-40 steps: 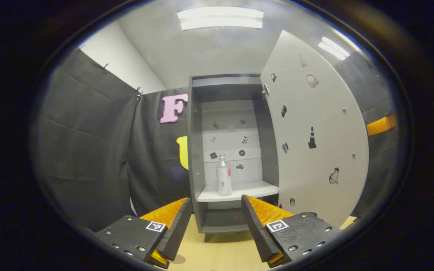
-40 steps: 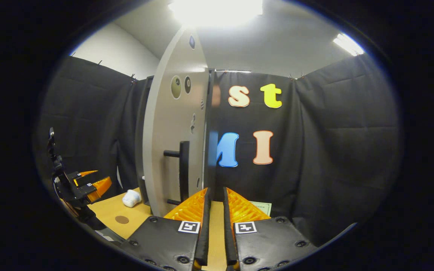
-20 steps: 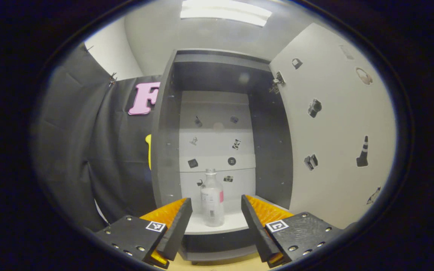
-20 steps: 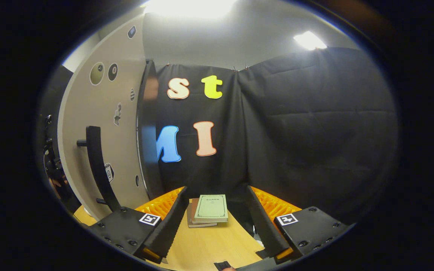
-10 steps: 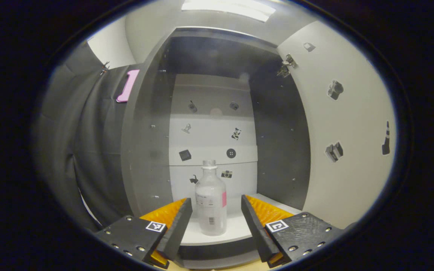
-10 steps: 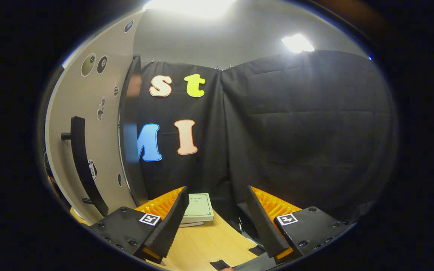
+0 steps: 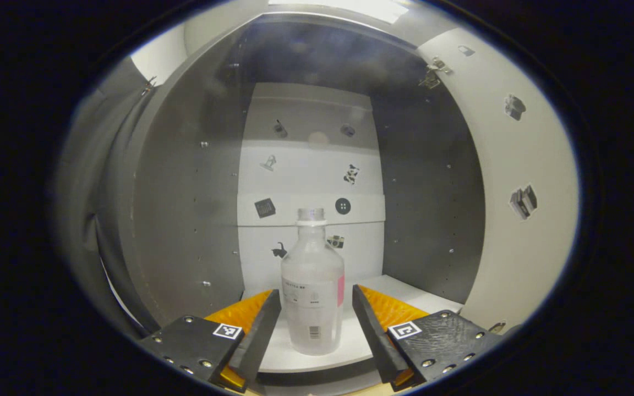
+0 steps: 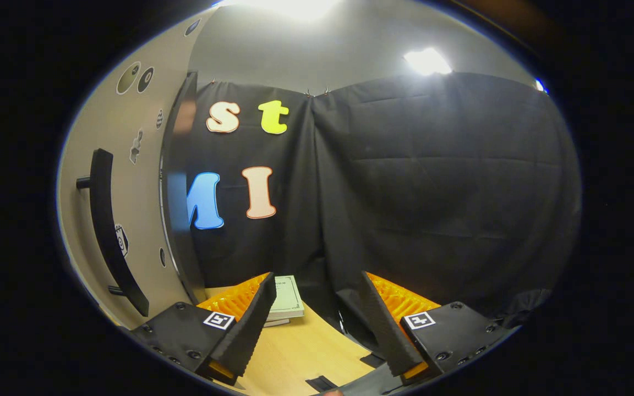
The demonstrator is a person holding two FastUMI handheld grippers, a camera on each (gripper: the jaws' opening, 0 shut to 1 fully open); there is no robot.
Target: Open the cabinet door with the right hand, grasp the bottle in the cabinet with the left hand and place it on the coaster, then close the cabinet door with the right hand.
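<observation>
Bottle (image 7: 312,286) stands upright on the cabinet shelf (image 7: 350,344), framed between the released left gripper (image 7: 316,324), not yet grasped. Right gripper (image 8: 317,319), also released and empty, hangs over the table (image 8: 300,352); the cabinet door (image 8: 130,181) at left already stands open, so grasping, placing and closing remain.

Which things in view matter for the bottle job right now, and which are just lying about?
Job:
- clear plastic bottle with a pink-edged label, upright on the white shelf
- left gripper, open, bottle between its fingers
- pale cabinet door, open, with black bar handle
- right gripper, open

Lying about:
- stacked green-covered books on the wooden table
</observation>
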